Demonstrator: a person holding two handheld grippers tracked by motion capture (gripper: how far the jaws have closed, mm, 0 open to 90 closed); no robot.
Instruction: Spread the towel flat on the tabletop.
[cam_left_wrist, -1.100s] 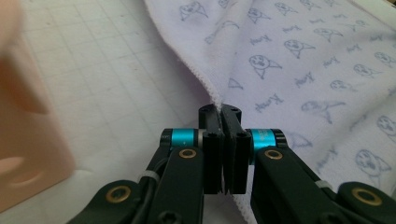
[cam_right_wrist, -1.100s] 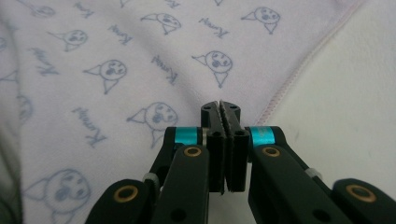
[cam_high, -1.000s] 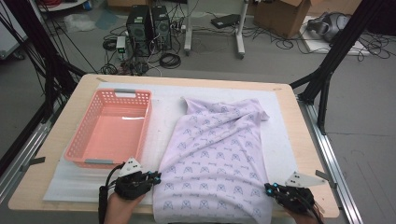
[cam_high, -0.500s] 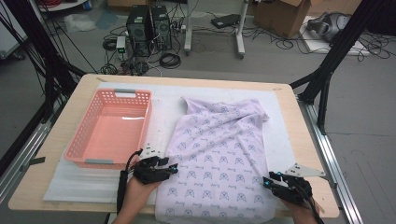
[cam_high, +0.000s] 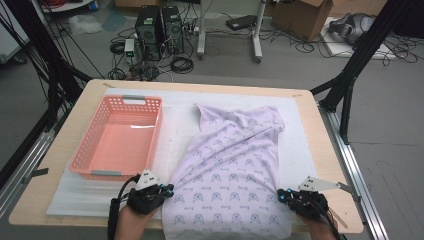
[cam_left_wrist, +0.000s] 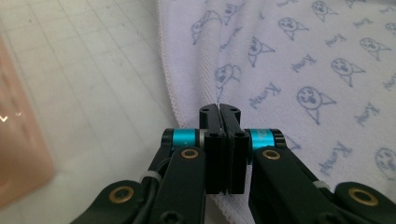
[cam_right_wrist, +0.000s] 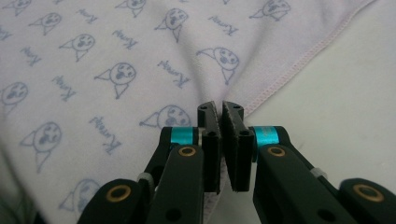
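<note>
Your left gripper (cam_high: 169, 189), its jaws just closed, pinches the left hem of the lilac printed cotton cloth (cam_high: 232, 170); your right gripper (cam_high: 281, 195) pinches its right hem. The cloth lies on the white mat (cam_high: 175, 125), beside 1 pink plastic basket (cam_high: 120, 137).

Soft, even light from above. A bright glare spot shines in the pink basket (cam_high: 131, 127). Close-up edges look maybe blurry.

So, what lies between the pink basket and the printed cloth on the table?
In the high view, only a bare strip of the white mat separates the pink basket from the printed cloth. Nothing else lies there.
</note>
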